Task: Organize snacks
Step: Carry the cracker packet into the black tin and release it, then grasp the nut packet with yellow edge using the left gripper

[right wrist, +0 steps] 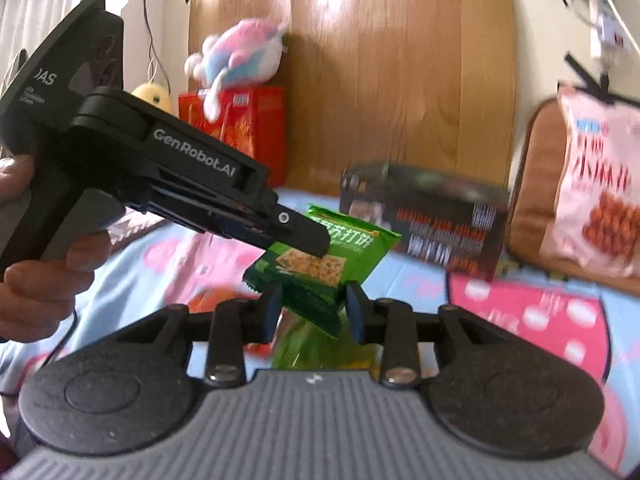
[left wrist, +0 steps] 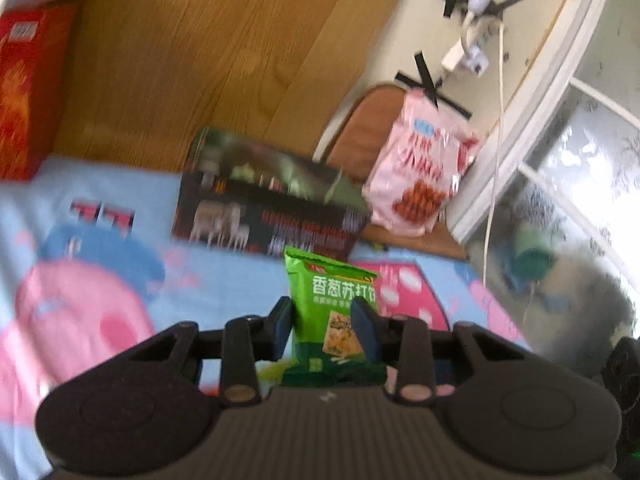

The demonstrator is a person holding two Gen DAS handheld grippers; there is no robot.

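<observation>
Cracker packet (left wrist: 334, 312), green, is held clear above the bed (left wrist: 224, 280), clamped in the left gripper (left wrist: 326, 330) fingers. Right gripper (right wrist: 314, 312) fingers sit narrow astride its lower end; whether they press is unclear. Dark box (left wrist: 272, 208) and pink bag (left wrist: 420, 172) lie beyond. Risk: opposed pulls could tear or crush the packet; early release drops it

a home bedroom: cartoon bedsheet (left wrist: 224, 280), wooden headboard (right wrist: 400, 80), plush toy (right wrist: 240, 52) against it.
</observation>
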